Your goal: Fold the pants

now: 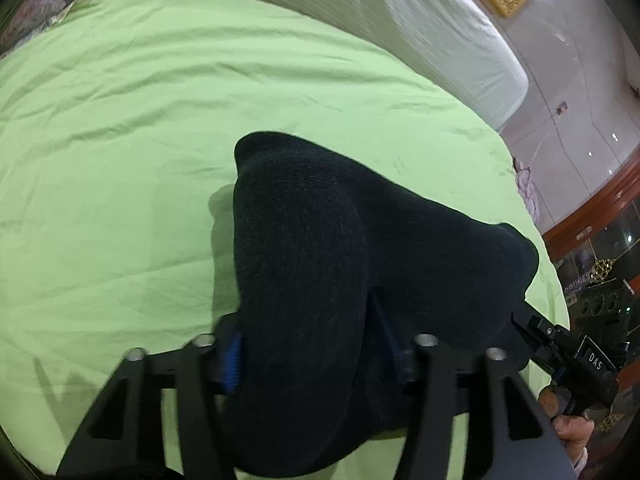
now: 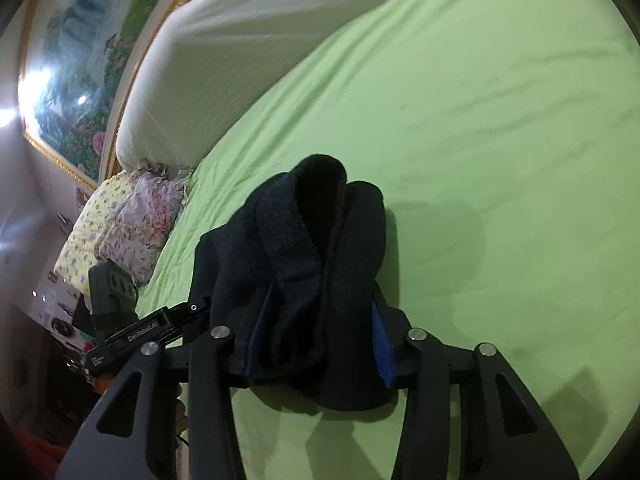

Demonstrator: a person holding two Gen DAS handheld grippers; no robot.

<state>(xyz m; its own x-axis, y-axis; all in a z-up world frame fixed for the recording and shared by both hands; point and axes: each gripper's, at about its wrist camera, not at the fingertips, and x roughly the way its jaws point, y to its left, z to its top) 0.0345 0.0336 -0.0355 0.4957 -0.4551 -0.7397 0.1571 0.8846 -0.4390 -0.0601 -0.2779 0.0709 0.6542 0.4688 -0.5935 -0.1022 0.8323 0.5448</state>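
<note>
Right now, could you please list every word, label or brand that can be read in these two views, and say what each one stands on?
"DAS": white letters on the right gripper, on its body, in the left view.
"GenRobot.AI": white letters on the left gripper, on its body, in the right view.
"GRUNGE", roughly: on a shelf display; cut off, uncertain.
The small print under "GenRobot.AI" is too small to read.

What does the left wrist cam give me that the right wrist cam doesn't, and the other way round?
Left wrist only: the person's hand on the right tongs, a wooden cabinet, tiled wall. Right wrist only: floral pillows at the bed's edge, the whole painting, and the left tongs from the side. Both: dark pants bunched and pinched between blue pads, green sheet, white headboard.
</note>
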